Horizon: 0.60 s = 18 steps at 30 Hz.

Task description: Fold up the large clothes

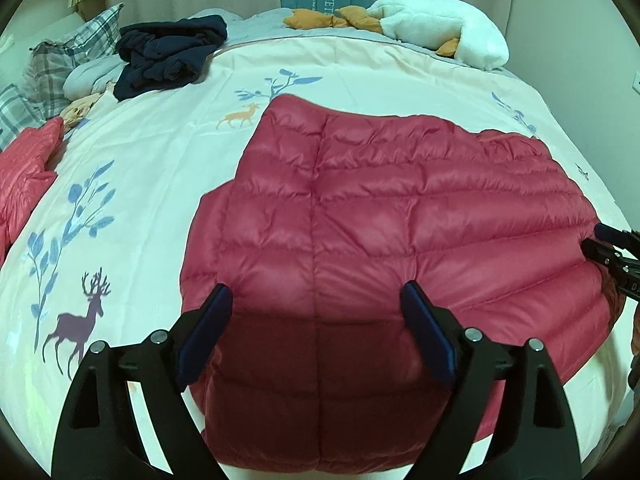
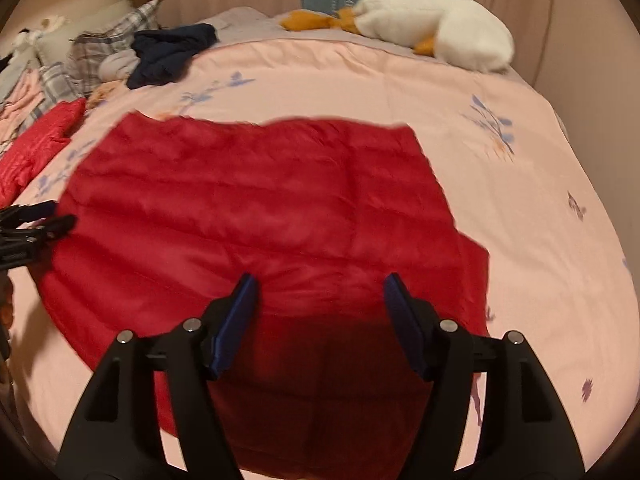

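Colour key. Ahead of and beneath the black, blue-padded left gripper (image 1: 316, 300): red quilted down jacket (image 1: 380, 208). Under it: pale pink bedspread (image 1: 160, 168) printed with blue leafy sprigs, an orange deer (image 1: 239, 117) and a dark maroon deer (image 1: 78, 320). Far ahead, left: navy garment (image 1: 168, 56), grey-and-white plaid pillow (image 1: 68, 56). Far ahead, right: white plush goose (image 1: 440, 28) with orange feet. Left edge: second red quilted piece (image 1: 24, 176).

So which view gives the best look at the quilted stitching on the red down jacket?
The left wrist view: the red down jacket is sharp there, with its quilted rows and centre seam clearly visible. The right wrist view shows the same jacket spread on the bed, but motion blur smears the stitching into faint bands.
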Motion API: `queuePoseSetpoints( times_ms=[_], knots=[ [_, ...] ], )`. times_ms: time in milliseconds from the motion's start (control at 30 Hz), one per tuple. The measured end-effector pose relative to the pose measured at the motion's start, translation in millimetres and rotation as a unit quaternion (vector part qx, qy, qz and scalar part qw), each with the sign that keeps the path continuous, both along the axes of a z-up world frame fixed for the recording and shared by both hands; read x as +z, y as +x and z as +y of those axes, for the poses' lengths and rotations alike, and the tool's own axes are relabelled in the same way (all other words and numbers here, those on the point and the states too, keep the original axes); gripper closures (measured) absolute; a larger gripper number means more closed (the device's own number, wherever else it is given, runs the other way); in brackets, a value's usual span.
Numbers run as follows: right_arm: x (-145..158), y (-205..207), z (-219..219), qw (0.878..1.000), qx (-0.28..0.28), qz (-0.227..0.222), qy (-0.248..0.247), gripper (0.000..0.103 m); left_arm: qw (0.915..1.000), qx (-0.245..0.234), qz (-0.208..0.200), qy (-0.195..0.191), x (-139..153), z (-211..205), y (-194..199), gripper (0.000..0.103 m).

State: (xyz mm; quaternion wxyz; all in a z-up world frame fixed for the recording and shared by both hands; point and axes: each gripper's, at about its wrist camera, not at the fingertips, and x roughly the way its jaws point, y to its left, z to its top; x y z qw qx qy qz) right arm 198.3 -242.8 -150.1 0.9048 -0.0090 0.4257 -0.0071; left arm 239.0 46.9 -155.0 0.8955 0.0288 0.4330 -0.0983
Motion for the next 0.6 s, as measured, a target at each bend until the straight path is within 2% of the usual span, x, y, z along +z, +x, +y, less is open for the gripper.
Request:
queuePoseSetpoints(
  times_ms=[133, 267, 333, 400, 467, 600],
  knots=[
    [9.4, -17.2, -12.1, 0.999, -0.026, -0.012, 0.021, 0.036, 0.9999, 0.011, -0.006, 0.007, 7.6, 3.6, -12.7, 0.016],
    [18.8, -44.1, -9.4, 0.998, -0.017, -0.041, 0.033, 0.033, 0.9992, 0.021, -0.032, 0.013, 13.7, 4.9, -37.1, 0.016],
    [12.4, -52.0, -5.2, 0.999, -0.013, -0.041, 0.027, 0.032, 0.9988, 0.021, -0.037, 0.026, 8.3, 1.3, -43.7, 0.016],
    [-3.6, -52.3, -2.0, 0.999, -0.017, -0.022, 0.019, 0.032, 0.9988, 0.02, -0.028, 0.034, -1.5, -2.4, -42.9, 0.016],
    [-14.1, -53.0, -2.8, 0.999, -0.026, -0.017, 0.021, 0.032, 0.9987, 0.027, -0.024, 0.037, -9.7, -2.5, -42.6, 0.012],
    [-12.6, -63.6, -2.5, 0.999, -0.04, -0.018, 0.018, 0.031, 0.9981, 0.038, -0.024, 0.041, -9.2, 1.7, -51.6, 0.011]
  ],
)
